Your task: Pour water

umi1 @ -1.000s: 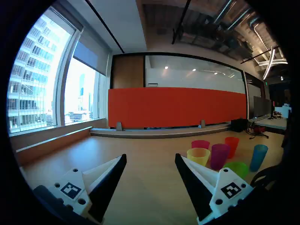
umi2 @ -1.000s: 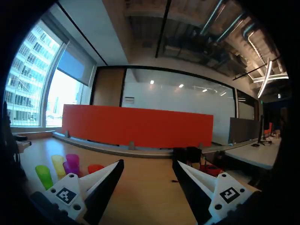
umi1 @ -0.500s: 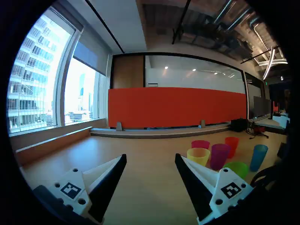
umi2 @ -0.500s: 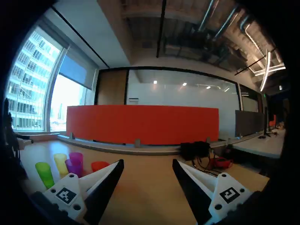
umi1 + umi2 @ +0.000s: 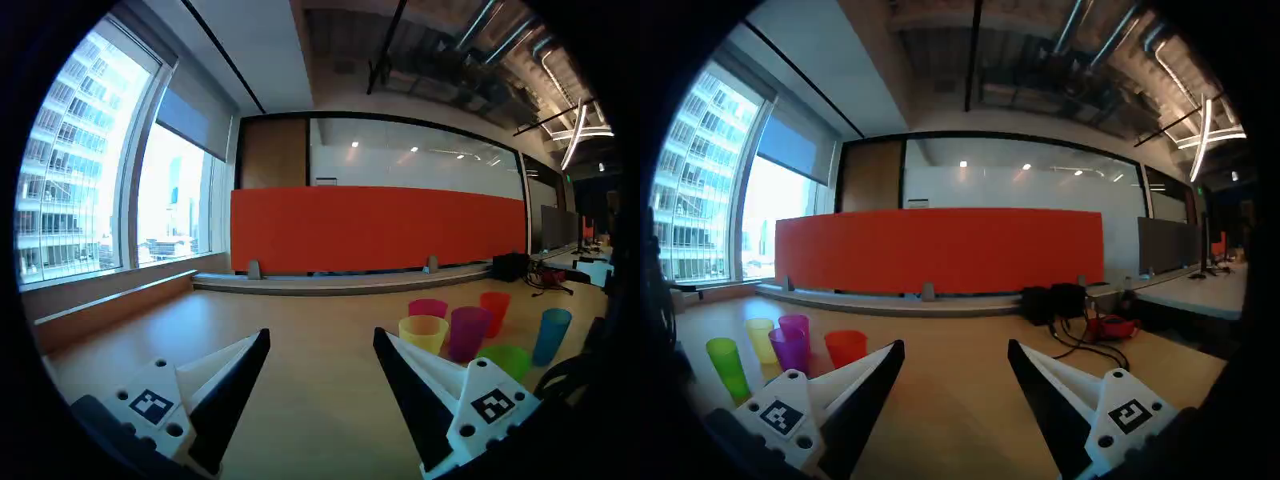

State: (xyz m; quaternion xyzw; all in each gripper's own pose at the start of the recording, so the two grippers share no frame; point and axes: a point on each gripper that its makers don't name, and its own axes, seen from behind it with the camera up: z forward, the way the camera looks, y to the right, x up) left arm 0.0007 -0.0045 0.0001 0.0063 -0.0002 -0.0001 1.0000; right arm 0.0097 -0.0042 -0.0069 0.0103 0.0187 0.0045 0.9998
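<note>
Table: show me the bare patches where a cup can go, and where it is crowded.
In the left gripper view the table lies bare from the window ledge to the yellow cup; right of it the purple cup and others crowd together. In the right gripper view bare wood runs between the red cup and the black bags.

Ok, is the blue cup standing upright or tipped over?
Upright: the blue cup stands on the wooden table, its wider rim on top.

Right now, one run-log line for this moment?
left hand-held gripper: open, empty | right hand-held gripper: open, empty | cups: grouped, ungrasped
</note>
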